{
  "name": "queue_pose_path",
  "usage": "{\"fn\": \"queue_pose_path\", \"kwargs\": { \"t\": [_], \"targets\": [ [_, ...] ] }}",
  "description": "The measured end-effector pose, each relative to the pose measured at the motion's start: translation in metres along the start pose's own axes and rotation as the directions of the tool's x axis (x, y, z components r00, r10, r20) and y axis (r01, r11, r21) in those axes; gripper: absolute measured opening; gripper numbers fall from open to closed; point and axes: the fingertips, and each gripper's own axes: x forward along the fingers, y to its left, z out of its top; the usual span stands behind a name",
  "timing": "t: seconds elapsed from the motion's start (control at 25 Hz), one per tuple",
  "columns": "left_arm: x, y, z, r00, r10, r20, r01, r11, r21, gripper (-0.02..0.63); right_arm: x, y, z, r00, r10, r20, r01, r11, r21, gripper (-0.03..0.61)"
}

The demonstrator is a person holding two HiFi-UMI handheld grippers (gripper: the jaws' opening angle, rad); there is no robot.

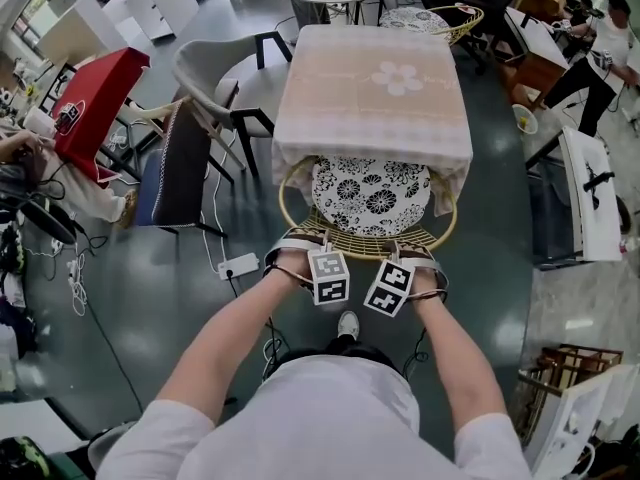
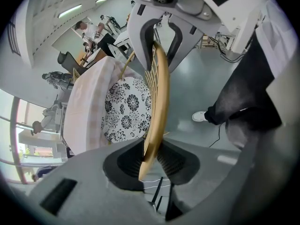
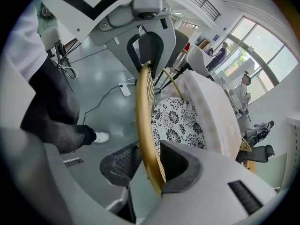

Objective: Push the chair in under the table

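Observation:
A round yellow wire chair [image 1: 365, 243] with a black-and-white flowered cushion [image 1: 372, 196] stands at the near side of a square table [image 1: 372, 88] covered by a pale cloth. The front of the seat is under the table's edge. My left gripper [image 1: 300, 252] and right gripper [image 1: 424, 259] both hold the chair's back rim, side by side. In the left gripper view the golden rim [image 2: 155, 102] runs between the pads of my left gripper [image 2: 152, 161]. In the right gripper view the rim [image 3: 143, 125] is clamped the same way in my right gripper [image 3: 151, 165].
A grey chair [image 1: 212, 73] and a dark blue chair [image 1: 176, 163] stand left of the table. A white power strip [image 1: 238, 265] with cables lies on the floor by my left hand. A second wire chair [image 1: 448, 18] is at the table's far side. My shoe [image 1: 348, 323] is behind the chair.

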Motion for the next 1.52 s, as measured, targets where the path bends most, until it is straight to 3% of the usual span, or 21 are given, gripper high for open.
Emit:
{"fn": "queue_pose_path", "kwargs": {
  "t": [0.24, 0.48, 0.68, 0.84, 1.0, 1.24, 1.52],
  "targets": [
    [0.006, 0.005, 0.000, 0.999, -0.034, -0.012, 0.034, 0.999, -0.013, 0.081, 0.002, -0.007, 0.000, 1.000, 0.004, 0.002, -0.004, 1.000, -0.005, 0.106],
    [0.005, 0.006, 0.001, 1.000, 0.005, 0.018, -0.005, 1.000, -0.029, 0.084, 0.001, -0.008, -0.001, 0.999, -0.042, 0.016, 0.041, 0.999, 0.035, 0.121],
    [-0.009, 0.008, -0.002, 0.994, 0.062, 0.088, -0.051, 0.991, -0.123, 0.113, -0.015, -0.013, 0.005, 0.988, -0.137, 0.068, 0.126, 0.980, 0.153, 0.146],
    [-0.028, 0.008, -0.009, 0.982, 0.121, 0.143, -0.082, 0.964, -0.251, 0.112, -0.032, -0.011, 0.014, 0.978, -0.185, 0.098, 0.146, 0.938, 0.315, 0.152],
    [-0.051, 0.000, -0.011, 0.962, 0.165, 0.218, -0.066, 0.914, -0.400, 0.112, -0.054, -0.004, 0.023, 0.966, -0.229, 0.119, 0.149, 0.871, 0.467, 0.152],
    [-0.092, -0.019, -0.010, 0.927, 0.190, 0.324, 0.035, 0.816, -0.577, 0.110, -0.094, 0.008, 0.047, 0.938, -0.297, 0.182, 0.112, 0.752, 0.650, 0.119],
    [-0.151, -0.026, -0.003, 0.844, 0.282, 0.456, 0.171, 0.665, -0.727, 0.077, -0.142, 0.015, 0.079, 0.882, -0.385, 0.272, -0.009, 0.563, 0.827, 0.064]
  ]
}}
